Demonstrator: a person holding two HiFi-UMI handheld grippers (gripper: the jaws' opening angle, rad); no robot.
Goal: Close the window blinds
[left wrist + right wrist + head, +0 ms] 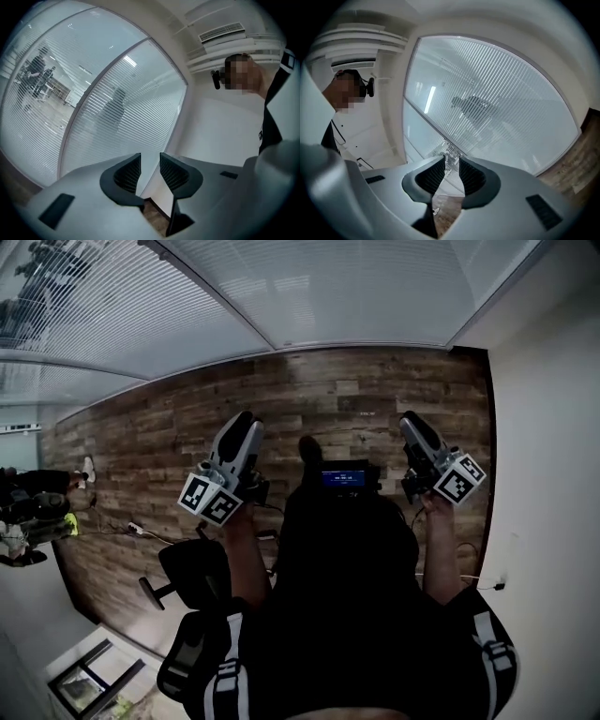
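Slatted white window blinds [309, 287] hang behind glass along the top of the head view; they also fill the left gripper view as blinds [117, 108] and the right gripper view as blinds [497, 103]. My left gripper [244, 420] is held up over the wood floor, well short of the window. Its jaws [150, 161] stand apart with nothing between them. My right gripper [411, 420] is raised at the same height on the other side. In its own view the right gripper [451, 164] shows a narrow empty gap.
A wood-plank floor [309, 399] runs up to the window. A black office chair [192, 577] stands at my lower left. A white wall [553, 474] closes the right side. A small device with a blue screen [343, 477] sits at my chest. A ceiling vent [220, 32] shows above.
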